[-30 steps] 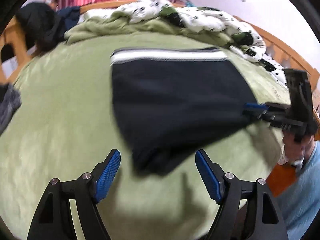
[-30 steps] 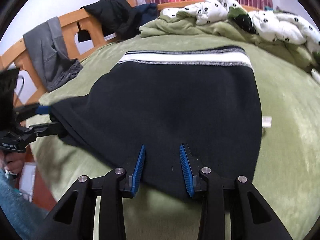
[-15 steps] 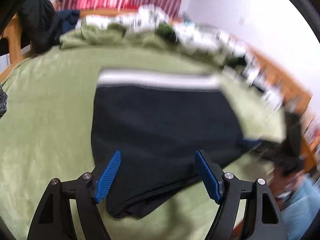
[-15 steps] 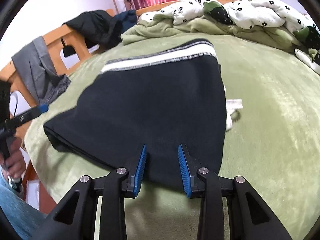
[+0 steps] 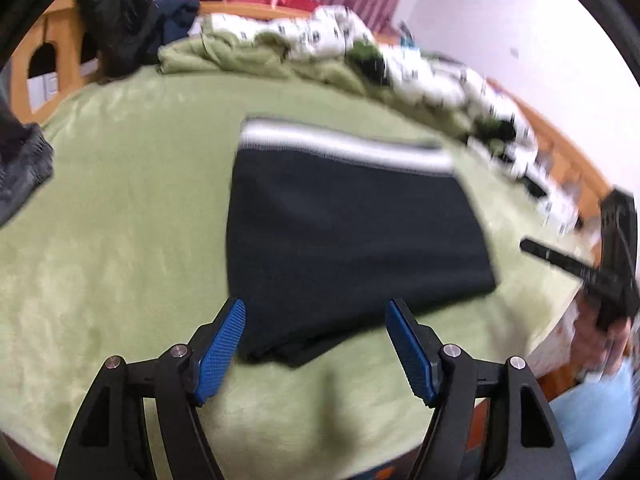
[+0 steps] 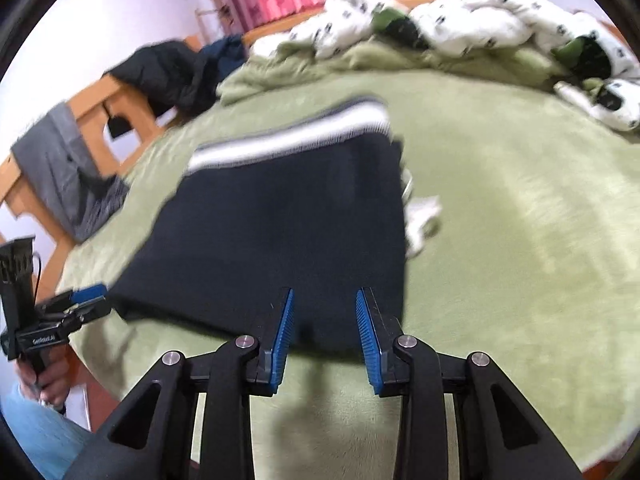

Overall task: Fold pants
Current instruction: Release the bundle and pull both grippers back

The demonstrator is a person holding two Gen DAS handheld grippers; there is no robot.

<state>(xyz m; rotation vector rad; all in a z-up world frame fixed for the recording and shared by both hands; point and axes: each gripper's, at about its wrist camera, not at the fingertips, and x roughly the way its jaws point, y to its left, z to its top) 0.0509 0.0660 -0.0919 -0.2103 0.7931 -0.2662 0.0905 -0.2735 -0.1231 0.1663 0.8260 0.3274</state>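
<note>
Black pants (image 5: 340,232) with a white waistband stripe (image 5: 344,148) lie folded into a flat rectangle on the green bed. My left gripper (image 5: 316,340) hovers open and wide over their near edge, with nothing pressed between its blue pads. In the right wrist view the pants (image 6: 288,232) lie under my right gripper (image 6: 325,320), whose pads stand a narrow gap apart and clear of the cloth. A white drawstring (image 6: 420,220) sticks out at the pants' right side. The right gripper (image 5: 536,248) shows just off the pants' right corner, and the left gripper (image 6: 88,300) just off the left corner.
The green bedspread (image 5: 120,240) spreads around the pants. A crumpled spotted white quilt (image 5: 420,80) lies along the far side. A dark jacket (image 5: 116,20) and a grey garment (image 6: 60,168) hang on the wooden bed frame. The person's light-blue clothing (image 5: 600,420) is beyond the bed's near edge.
Both grippers have lifted and drawn back from the pants. The corners that stretched out towards each gripper now lie flat, so the pants form a neat rectangle.
</note>
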